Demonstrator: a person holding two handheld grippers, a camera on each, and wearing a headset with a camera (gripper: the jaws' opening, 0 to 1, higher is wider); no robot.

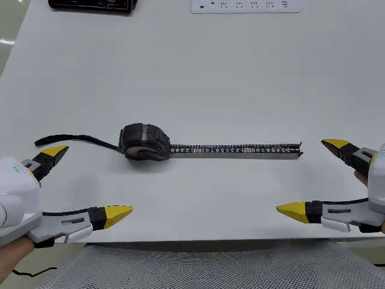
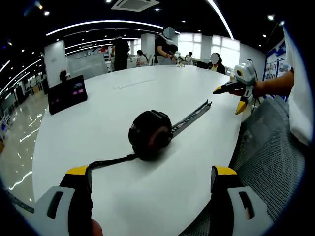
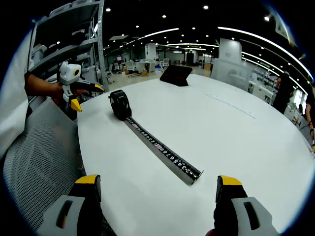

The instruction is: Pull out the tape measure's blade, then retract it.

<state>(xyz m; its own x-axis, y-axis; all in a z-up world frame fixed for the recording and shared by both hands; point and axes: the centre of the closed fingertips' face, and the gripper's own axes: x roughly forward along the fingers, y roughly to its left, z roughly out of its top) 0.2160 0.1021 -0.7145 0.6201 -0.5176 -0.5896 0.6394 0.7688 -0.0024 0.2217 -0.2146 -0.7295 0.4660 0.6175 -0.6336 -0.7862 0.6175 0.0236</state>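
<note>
Tape measure point(image 1: 143, 142) sits on its side on the white bench point(image 1: 210, 78), a little left of centre. Its blade point(image 1: 234, 149) is run out to the right, lying flat on the surface with the hooked tip at the far end. A black strap point(image 1: 66, 139) trails off the case to the left.

Left claw point(image 1: 96, 179) is spread wide and gripping nothing. Its yellow tips stand apart from the case, and the strap's end lies near the upper tip. In the left gripper view, the case sits ahead between the jaws.

Right claw point(image 1: 302, 176) is just as wide and also bare. In the right gripper view, the blade's tip lies just ahead between the jaws, near them but not touching.

A power strip point(image 1: 245, 5) lies at the far edge.
</note>
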